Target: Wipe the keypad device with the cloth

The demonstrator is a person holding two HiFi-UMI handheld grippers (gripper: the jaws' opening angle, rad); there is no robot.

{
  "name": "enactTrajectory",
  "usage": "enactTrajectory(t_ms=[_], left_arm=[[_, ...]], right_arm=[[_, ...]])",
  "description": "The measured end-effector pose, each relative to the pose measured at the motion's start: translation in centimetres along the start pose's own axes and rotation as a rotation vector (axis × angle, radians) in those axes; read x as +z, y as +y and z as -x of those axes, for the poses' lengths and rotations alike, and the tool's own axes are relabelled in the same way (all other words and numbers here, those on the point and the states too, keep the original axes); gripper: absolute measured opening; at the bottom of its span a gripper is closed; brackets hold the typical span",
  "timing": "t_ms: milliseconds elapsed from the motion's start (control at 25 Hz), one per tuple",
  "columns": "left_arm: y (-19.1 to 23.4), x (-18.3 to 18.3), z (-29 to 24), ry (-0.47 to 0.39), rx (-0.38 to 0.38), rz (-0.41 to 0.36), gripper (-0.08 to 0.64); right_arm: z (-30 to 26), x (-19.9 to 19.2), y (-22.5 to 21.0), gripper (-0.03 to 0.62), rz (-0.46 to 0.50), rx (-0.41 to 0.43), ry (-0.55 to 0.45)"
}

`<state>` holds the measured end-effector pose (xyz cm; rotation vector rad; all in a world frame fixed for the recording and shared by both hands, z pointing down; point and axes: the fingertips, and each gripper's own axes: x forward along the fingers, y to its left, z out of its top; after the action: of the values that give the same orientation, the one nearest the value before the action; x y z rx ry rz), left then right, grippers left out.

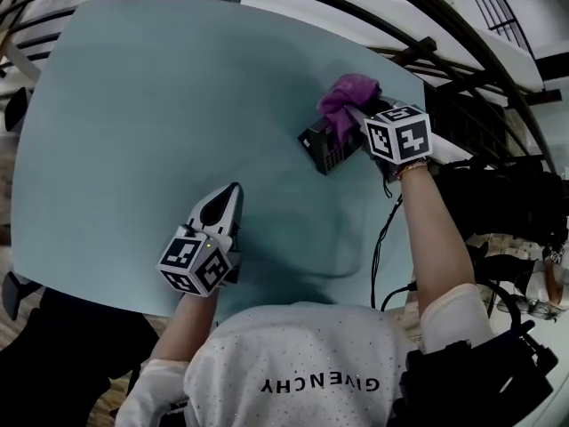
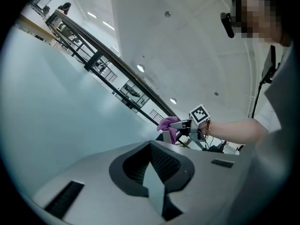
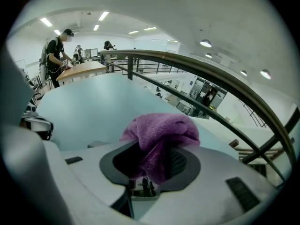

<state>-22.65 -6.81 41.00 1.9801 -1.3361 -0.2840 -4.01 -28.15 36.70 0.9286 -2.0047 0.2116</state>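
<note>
Cloth (image 1: 348, 94), one, in right tongs (image 3: 155, 163); one device (image 1: 322, 148).

Open-plan hall, pale blue table (image 1: 160, 132) up front
Dark railing (image 3: 225, 84) curves past its far edge, strip lights (image 3: 101, 16) on the white ceiling (image 3: 187, 13), wooden desk (image 3: 86, 69) further back.

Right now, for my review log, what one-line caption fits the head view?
Right gripper holds purple cloth at the keypad device on the teal table; left gripper shut and empty nearby.
</note>
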Motion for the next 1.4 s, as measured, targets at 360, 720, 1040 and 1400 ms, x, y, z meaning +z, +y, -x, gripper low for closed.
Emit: enactTrajectory(t_ms=[360, 720, 1040, 1400], left_arm=[[0.8, -0.6, 1.1, 0.008, 0.02, 0.01, 0.012], [0.8, -0.3, 1.7, -0.001, 0.041, 0.006, 0.012], [0.7, -0.2, 2.7, 0.003, 0.095, -0.018, 0.012], [-2.1, -1.1, 5.0, 0.003, 0.059, 0.033, 0.012]], right_arm=[[0.0, -0.8, -4.4, 0.121, -0.094, -0.062, 0.017], [0.1, -0.7, -7.6, 0.122, -0.184, -0.173, 0.015], [-0.7, -4.3, -8.1, 0.121, -0.562, -0.158, -0.064], [-0.2, -10.2, -7.5, 0.121, -0.569, -0.216, 0.024]])
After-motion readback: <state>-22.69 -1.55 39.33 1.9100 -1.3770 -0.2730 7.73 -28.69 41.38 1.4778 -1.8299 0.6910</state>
